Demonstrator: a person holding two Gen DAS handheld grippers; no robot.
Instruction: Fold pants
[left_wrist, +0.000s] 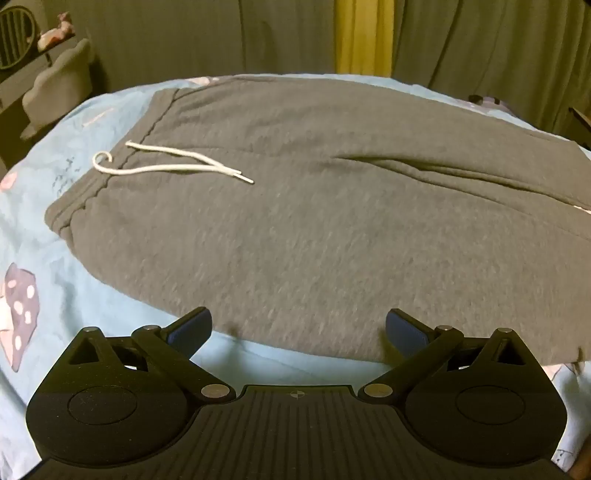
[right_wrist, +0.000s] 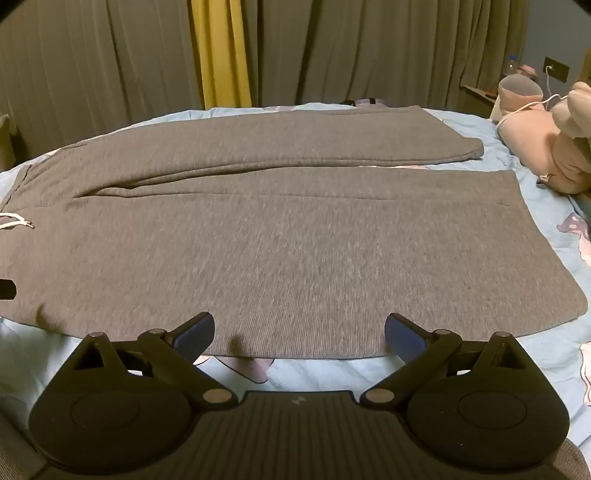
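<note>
The left tongs (left_wrist: 298, 328) are seen spread as wide as they go, nothing between the blue pads (left_wrist: 188, 330), which hang just above the near hem-side edge of the grey sweatpants (left_wrist: 314, 229). No contact with the cloth can be made out. The right tongs (right_wrist: 299, 332) are likewise fully spread and empty, poised over the near edge of the same garment further along toward the leg ends.

In front of both tongs a strip of bare light-blue bedsheet (left_wrist: 280, 365) is left between the tool bodies and the fabric's near edge. More sheet is exposed to the left of the waistband (left_wrist: 79, 206) and, in the right wrist view, beyond the cuffs at the right.

The sweatpants are laid flat on the bed, their long axis running left to right across both views: waistband to the left, leg ends to the right. The white drawstring (left_wrist: 166, 166) lies loose on the front, near the waistband. The two legs are parted by a long crease; the near leg (right_wrist: 332, 258) ends in a straight cut edge at the right, while the far leg (right_wrist: 295, 140) ends in a rounded cuff just beyond it, a thin wedge of sheet showing between them.

At the right of the bed a pink plush toy (right_wrist: 546, 147) lies well apart from the leg ends. Behind the bed grey curtains (right_wrist: 92, 74) hang, with a yellow curtain panel (right_wrist: 221, 55) between them.
</note>
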